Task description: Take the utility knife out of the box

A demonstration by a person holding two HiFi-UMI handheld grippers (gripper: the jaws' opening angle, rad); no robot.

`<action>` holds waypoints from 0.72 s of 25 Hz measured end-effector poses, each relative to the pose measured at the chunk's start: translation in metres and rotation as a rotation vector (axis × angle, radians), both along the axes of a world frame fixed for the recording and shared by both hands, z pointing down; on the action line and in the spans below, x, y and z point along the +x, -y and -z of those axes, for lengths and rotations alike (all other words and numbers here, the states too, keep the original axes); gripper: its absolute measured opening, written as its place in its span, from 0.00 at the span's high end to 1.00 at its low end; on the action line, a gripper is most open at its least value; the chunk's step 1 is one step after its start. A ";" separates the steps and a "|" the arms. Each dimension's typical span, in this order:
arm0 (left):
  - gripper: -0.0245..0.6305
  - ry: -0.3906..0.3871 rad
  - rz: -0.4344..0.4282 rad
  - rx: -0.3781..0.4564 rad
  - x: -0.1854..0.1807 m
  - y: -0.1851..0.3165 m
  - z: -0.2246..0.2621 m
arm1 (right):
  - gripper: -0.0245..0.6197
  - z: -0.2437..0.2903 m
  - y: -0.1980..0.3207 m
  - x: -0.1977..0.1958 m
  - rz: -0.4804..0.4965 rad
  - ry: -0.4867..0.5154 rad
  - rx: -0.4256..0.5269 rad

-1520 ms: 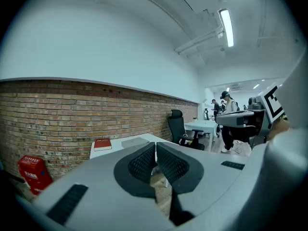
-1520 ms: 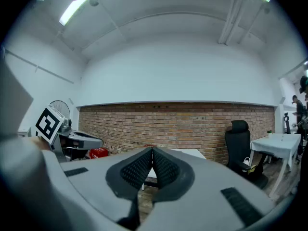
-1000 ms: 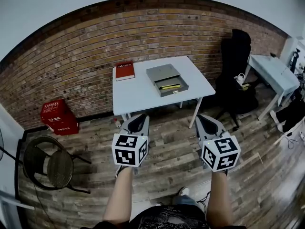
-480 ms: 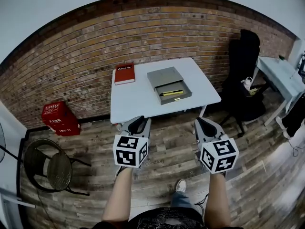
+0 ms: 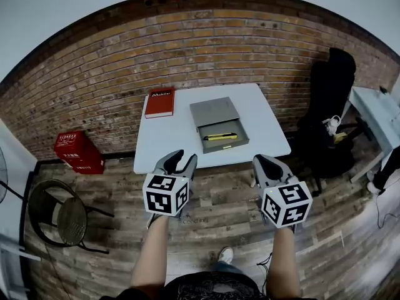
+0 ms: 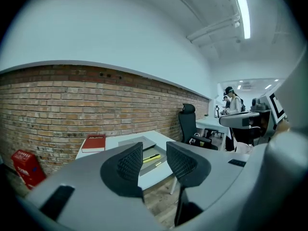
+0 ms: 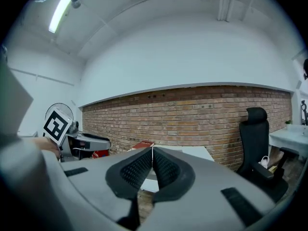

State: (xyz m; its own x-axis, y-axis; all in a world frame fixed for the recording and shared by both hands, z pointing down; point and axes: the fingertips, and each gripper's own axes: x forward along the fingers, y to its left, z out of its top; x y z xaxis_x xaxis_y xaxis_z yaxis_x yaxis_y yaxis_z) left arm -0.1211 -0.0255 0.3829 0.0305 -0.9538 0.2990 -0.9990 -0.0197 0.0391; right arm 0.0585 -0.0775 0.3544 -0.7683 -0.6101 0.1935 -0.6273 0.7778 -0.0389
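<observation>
Yellow utility knife (image 5: 220, 136) in one grey box (image 5: 214, 111), one red book (image 5: 160, 102); left claw (image 6: 154, 152) just opening, empty; right claw (image 7: 152, 153) clenched

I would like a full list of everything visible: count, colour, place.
table: one, white, middle of view
box: one, grey, on the table, drawer open
utility knife: one, yellow, in that drawer
book: one, red, table's far left corner
case: one, red, floor, left
round chair: one, dark, floor, near left
office chair: one, black, right
second table: one, white, far right
left gripper: one, grey, short of the table, jaws have just been opening, nothing between
right gripper: one, grey, jaws shut, empty
</observation>
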 end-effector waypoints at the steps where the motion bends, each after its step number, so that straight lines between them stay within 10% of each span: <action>1: 0.72 0.003 0.004 -0.002 0.002 0.007 0.000 | 0.93 0.000 0.009 0.001 0.000 0.005 -0.006; 18: 0.70 0.065 0.042 0.048 0.017 0.083 0.018 | 0.93 0.007 0.095 0.007 0.049 0.066 -0.009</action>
State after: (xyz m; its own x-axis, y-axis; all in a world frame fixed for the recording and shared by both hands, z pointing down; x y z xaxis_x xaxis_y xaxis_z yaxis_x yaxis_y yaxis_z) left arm -0.1039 -0.1083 0.3646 -0.0274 -0.9670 0.2533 -0.9994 0.0215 -0.0259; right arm 0.0651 -0.1722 0.3475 -0.8083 -0.5703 0.1464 -0.5847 0.8067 -0.0859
